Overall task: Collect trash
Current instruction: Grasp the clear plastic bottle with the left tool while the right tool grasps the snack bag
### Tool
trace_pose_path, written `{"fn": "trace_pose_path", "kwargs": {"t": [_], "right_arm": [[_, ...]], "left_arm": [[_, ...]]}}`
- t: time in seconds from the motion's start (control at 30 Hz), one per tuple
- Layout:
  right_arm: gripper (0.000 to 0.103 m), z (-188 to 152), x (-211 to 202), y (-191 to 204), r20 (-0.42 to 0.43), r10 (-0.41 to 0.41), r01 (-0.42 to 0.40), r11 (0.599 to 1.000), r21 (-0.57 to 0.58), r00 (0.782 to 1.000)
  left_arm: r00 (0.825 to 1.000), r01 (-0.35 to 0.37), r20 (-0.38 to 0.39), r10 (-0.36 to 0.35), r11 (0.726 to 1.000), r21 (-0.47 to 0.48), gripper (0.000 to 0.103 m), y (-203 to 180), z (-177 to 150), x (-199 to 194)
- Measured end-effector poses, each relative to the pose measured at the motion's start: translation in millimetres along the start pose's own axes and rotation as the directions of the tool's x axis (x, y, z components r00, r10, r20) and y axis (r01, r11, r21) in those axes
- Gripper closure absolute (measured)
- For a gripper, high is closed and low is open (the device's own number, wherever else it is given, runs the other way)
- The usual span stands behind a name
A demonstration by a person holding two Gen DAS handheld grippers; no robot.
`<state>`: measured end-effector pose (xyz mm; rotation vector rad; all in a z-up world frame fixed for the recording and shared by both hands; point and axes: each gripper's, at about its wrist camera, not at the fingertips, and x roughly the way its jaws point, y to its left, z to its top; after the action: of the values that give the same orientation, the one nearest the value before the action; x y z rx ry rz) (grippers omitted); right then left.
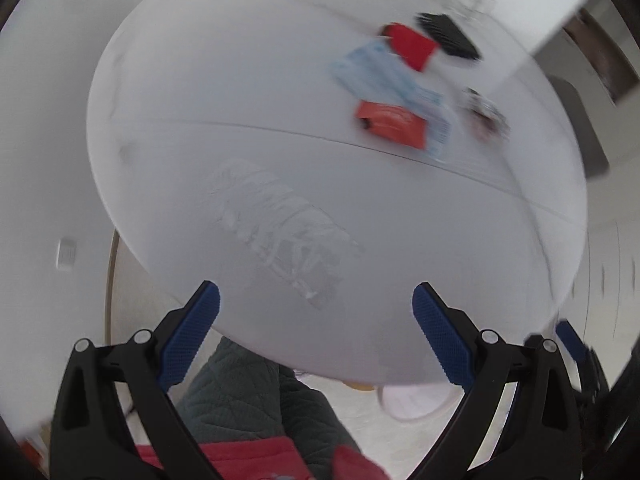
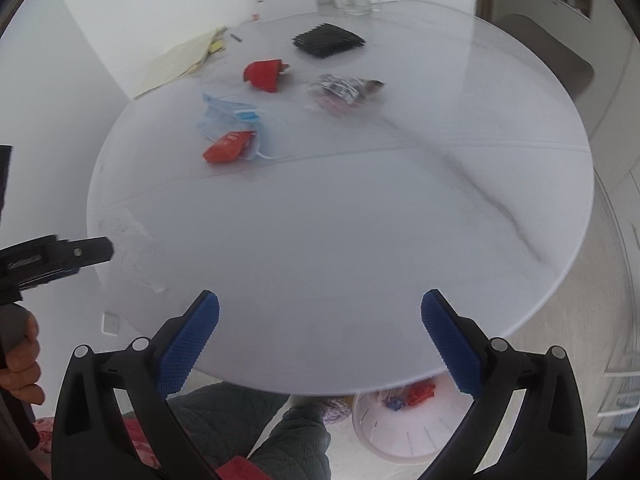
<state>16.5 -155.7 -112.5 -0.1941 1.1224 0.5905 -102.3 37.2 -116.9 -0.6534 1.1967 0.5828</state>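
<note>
Left wrist view, blurred: the left gripper [image 1: 316,322] spreads wide and empty at the bottom of the frame, above a round white table [image 1: 248,112]. Upper right lie two red wrappers [image 1: 390,124] [image 1: 412,46] on a blue-white packet [image 1: 384,76].

Right wrist view: the right gripper [image 2: 320,330] also gapes wide, holding nothing. The red wrappers, the packet and a clear printed wrapper [image 2: 344,88] sit upper centre. A white bin [image 2: 404,424] with scraps stands below the table, lower right.

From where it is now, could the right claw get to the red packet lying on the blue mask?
Probably yes. The right claw is open and holds nothing, and only bare table lies between it and the red packet. It would have to travel well forward and slightly left.
</note>
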Motion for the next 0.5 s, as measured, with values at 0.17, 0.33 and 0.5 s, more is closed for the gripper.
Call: {"fn": "trace_pose_path", "kwargs": {"t": [0.17,0.33,0.5], "right_arm": [[0.003,23,3,-3,0.018,0.027,-0.027,0.999,-0.023,0.999],[0.003,32,6,-15,0.009,0.036,-0.035,0.999,-0.023,0.999],[0.003,35,11,-36,-0.002,0.026,-0.026,1.000,0.009,1.000]], "left_arm": [[0.998,-0.039,-0.048,0.029,0.977,-0.211,0.010,7,17,34],[0.991,-0.120,-0.102,0.088,0.926,-0.358,0.010,11,28,63],[0.985,-0.135,-0.155,0.080,0.914,-0.382,0.029,7,29,83]]}}
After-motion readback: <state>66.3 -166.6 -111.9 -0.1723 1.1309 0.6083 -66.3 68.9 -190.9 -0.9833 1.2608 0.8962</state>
